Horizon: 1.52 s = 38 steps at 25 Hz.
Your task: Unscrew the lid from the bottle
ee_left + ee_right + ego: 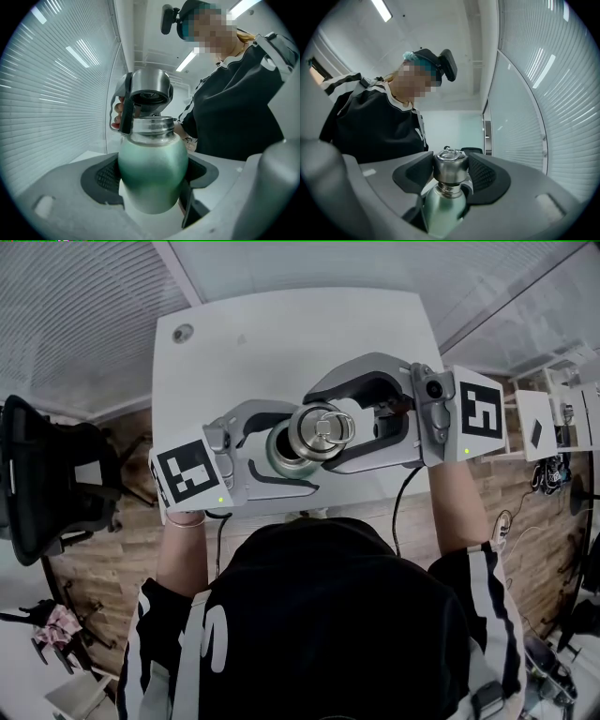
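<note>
Over the 6 o'clock edge of the surface (281,334), the left gripper (151,176) has its jaws clamped on the green bottle (152,164) from 9 o'clock, seemingly to stop it spinning, while the right gripper (450,172), from 3 o'clock, pinches the steel lid (451,169) between its jaws to twist it off.

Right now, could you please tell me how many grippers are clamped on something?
2. The left gripper is shut on the green bottle, around its body. The right gripper is shut on the steel lid at its top. No other gripper is in view.

open tabletop (281,343) beyond bottle (279,450), chair (47,474) left
</note>
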### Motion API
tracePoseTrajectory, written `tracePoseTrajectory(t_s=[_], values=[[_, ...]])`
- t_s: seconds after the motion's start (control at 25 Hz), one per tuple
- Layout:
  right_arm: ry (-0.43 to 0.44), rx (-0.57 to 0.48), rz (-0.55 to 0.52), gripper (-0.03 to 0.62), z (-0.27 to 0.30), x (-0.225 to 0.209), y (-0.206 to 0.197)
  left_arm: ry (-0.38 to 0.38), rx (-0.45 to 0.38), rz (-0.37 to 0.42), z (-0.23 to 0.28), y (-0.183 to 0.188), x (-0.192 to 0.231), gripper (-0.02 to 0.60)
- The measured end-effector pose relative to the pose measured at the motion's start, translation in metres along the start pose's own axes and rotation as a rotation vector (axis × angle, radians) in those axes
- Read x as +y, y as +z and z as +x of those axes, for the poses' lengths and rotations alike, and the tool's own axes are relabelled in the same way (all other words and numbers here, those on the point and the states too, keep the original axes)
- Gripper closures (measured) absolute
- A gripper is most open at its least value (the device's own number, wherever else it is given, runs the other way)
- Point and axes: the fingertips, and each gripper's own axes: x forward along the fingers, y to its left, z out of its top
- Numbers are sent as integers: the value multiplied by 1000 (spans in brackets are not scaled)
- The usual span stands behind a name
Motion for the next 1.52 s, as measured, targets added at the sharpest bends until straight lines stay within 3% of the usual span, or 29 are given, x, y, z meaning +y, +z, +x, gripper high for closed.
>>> tracePoseTrajectory(t_s=[0.24,0.52,0.84,1.08,1.52], values=[[-126,21,-70,359,-22,2,6,40,-1,10,2,3,1,196],[-266,8,-75,359,-55,-5,9,105,-6,-6,-1,4,13,196],[-393,12,-33,359,-77,-8,-15,197,-1,-33,-12,-8,28,196],[-453,29,-18,359,-85,-5,-30,262,42,-29,-10,-17,34,196],[-565,74,-12,359,-105,-3,-58,320,21,-50,-9,-22,39,196]])
